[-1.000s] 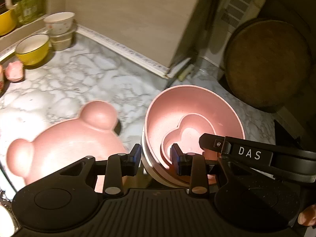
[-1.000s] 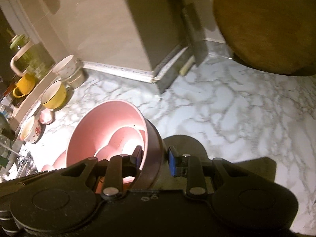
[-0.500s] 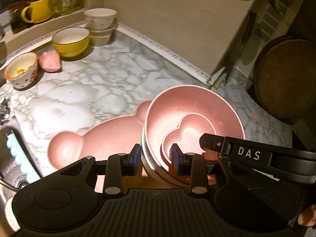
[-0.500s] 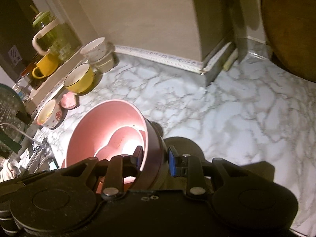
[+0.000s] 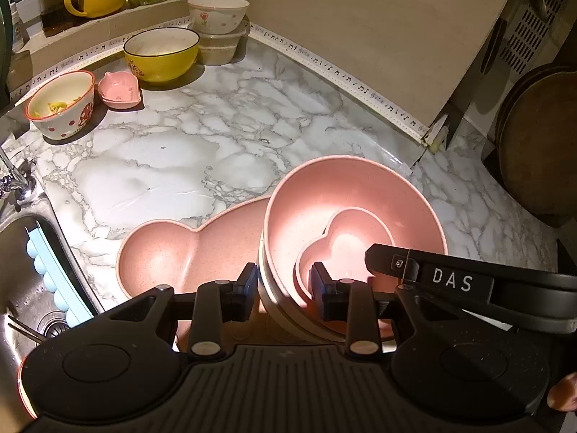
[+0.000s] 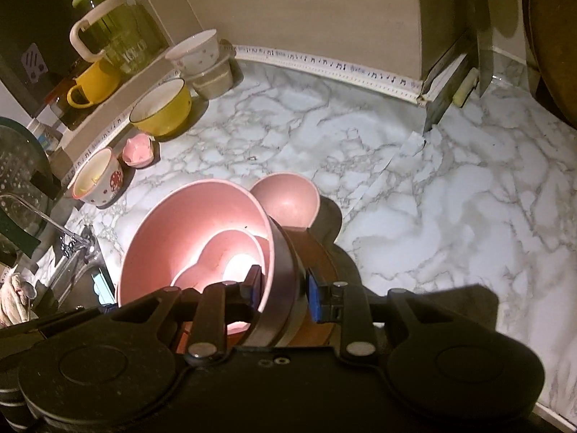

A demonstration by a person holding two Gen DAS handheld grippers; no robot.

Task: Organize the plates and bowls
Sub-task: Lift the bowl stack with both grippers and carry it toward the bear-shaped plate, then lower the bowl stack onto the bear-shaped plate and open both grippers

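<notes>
Counter [image 5: 202, 151]: white marble pattern with grey veins; carries all the crockery.
Sink [image 5: 21, 252]: steel basin at the counter's left edge, seen in the left wrist view.
Bear-shaped plate [image 5: 173, 256]: pink, with round ears; lies under the bowl stack. One ear [image 6: 288, 198] shows beyond the stack in the right wrist view.
Pink bowl [image 5: 324, 195]: large, uppermost of a nested stack; a paler bowl rim shows directly beneath it. Whether the stack rests on the plate or hangs just above it cannot be told.
Bear-shaped dish [image 5: 346, 241]: small, pink, sits inside the pink bowl.
Left claw [image 5: 285, 288]: closed on the stack's near-left rim, one pad outside the wall, the other inside.
Right claw [image 6: 283, 288]: closed on the stack's right wall, one pad inside the pink bowl, the blue pad outside.
Yellow bowl [image 5: 161, 54]: stands at the back of the counter, near the wall.
White bowl [image 5: 218, 12]: flower print, stacked on a beige container just right of the yellow bowl.
Mushroom bowl [image 5: 61, 103]: white with a red rim, at back left.
Small pink dish [image 5: 119, 89]: between the mushroom bowl and the yellow bowl.
</notes>
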